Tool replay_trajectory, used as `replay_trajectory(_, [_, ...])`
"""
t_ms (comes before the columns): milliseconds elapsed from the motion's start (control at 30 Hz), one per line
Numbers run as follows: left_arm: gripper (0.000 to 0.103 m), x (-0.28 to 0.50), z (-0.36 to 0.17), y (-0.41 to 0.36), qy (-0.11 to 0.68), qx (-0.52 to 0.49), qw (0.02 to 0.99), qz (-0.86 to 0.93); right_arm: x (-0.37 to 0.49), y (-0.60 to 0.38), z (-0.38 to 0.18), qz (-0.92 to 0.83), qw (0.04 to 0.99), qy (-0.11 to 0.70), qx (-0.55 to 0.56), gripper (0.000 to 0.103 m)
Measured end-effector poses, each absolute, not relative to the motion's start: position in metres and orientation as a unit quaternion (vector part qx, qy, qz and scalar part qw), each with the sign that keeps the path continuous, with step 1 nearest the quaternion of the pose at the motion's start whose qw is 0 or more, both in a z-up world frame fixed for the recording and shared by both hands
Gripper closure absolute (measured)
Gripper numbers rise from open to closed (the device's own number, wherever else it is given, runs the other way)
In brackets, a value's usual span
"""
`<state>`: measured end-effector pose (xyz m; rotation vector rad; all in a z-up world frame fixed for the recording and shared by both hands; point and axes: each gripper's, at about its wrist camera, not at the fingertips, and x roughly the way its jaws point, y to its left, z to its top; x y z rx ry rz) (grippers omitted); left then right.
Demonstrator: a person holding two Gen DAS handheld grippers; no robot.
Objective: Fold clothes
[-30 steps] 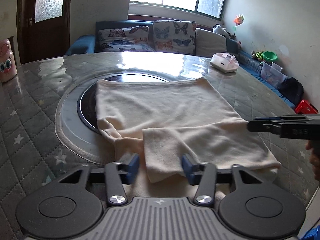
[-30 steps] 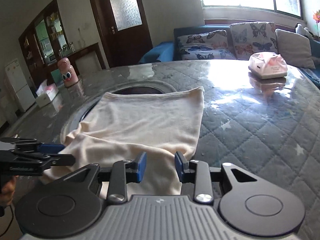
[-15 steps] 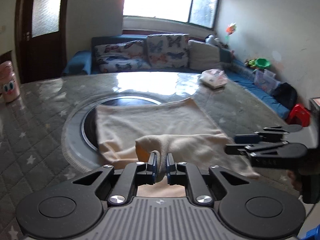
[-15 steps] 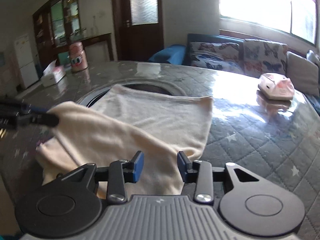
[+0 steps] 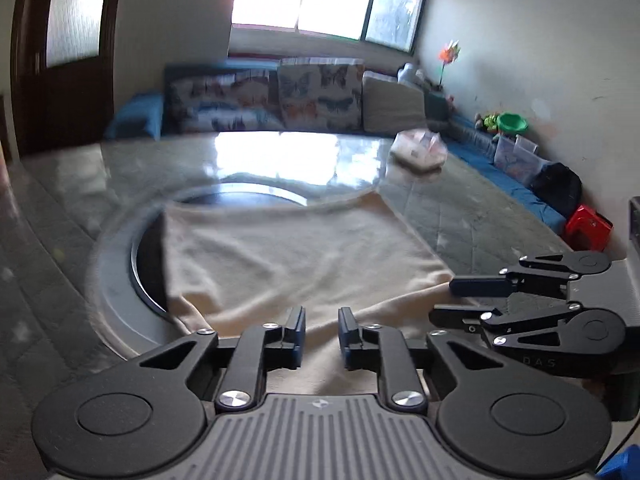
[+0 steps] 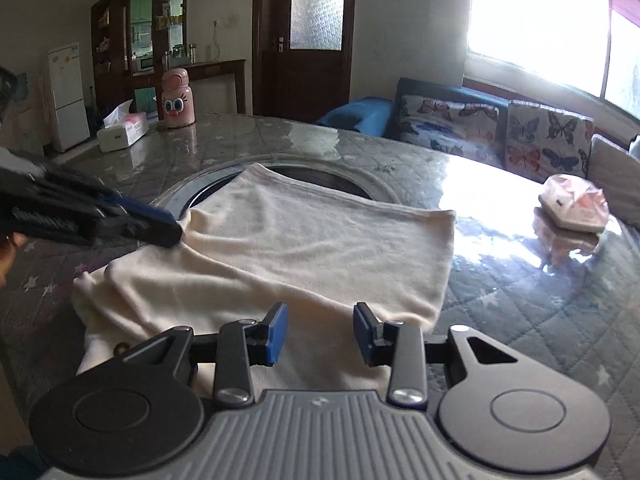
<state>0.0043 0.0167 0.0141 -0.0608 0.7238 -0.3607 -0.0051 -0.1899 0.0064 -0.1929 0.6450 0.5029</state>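
A cream cloth [image 5: 288, 248] lies spread on the table, partly over the round recess in the middle. My left gripper [image 5: 322, 332] sits at its near edge with the jaws closing on a pinch of cloth. In the right wrist view the left gripper [image 6: 176, 232] pulls the cloth [image 6: 320, 240] up into a small peak at its left side. My right gripper [image 6: 320, 332] hovers over the near right part of the cloth. Its jaws are closing but stand apart, with cloth under them, not pinched. In the left wrist view the right gripper [image 5: 444, 300] sits by the cloth's right corner.
The table [image 6: 520, 300] has a grey quilted star cover under glass. A tissue pack [image 6: 572, 204] lies at the far right, and a pink bottle [image 6: 178, 98] and a tissue box [image 6: 122, 128] at the far left. Behind the table is a sofa [image 5: 320, 96].
The left gripper's jaws, wide apart a second ago, closed on the cloth's near fold and lifted it. That fold is now drawn out to the left and lower. The right gripper has rolled.
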Motion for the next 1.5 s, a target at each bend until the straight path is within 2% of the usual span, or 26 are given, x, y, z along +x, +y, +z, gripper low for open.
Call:
replay_trajectory(200, [0.087, 0.017, -0.011, 0.025, 0.371, -0.025, 0.914, -0.161, 0.006, -0.185, -0.008, 0.236, 0.910, 0.323, -0.106, 0.070])
replay_trajectory(467, [0.087, -0.006, 0.004, 0.024, 0.353, -0.011, 0.918, -0.181, -0.025, -0.170, 0.009, 0.278, 0.898, 0.304, -0.152, 0.070])
replay_trajectory(667, [0.086, -0.015, -0.009, 0.015, 0.366, 0.014, 0.912, -0.187, -0.041, -0.159, -0.008, 0.290, 0.887, 0.314, -0.177, 0.071])
replay_trajectory(900, [0.074, -0.027, -0.003, 0.008, 0.351, 0.042, 0.916, -0.190, -0.050, -0.165, 0.004, 0.288, 0.891, 0.305, -0.174, 0.071])
replay_trajectory(1033, [0.073, -0.031, -0.011, 0.007, 0.359, 0.049, 0.914, -0.184, -0.053, -0.172, -0.006, 0.283, 0.889, 0.323, -0.161, 0.071])
replay_trajectory(1267, [0.064, -0.038, -0.003, 0.004, 0.352, 0.061, 0.915, -0.187, -0.060, -0.190, -0.002, 0.269, 0.896, 0.325, -0.135, 0.071])
replay_trajectory(1500, [0.063, -0.038, 0.001, 0.003, 0.354, 0.060, 0.915, -0.185, -0.061, -0.188, 0.005, 0.279, 0.894, 0.319, -0.144, 0.071])
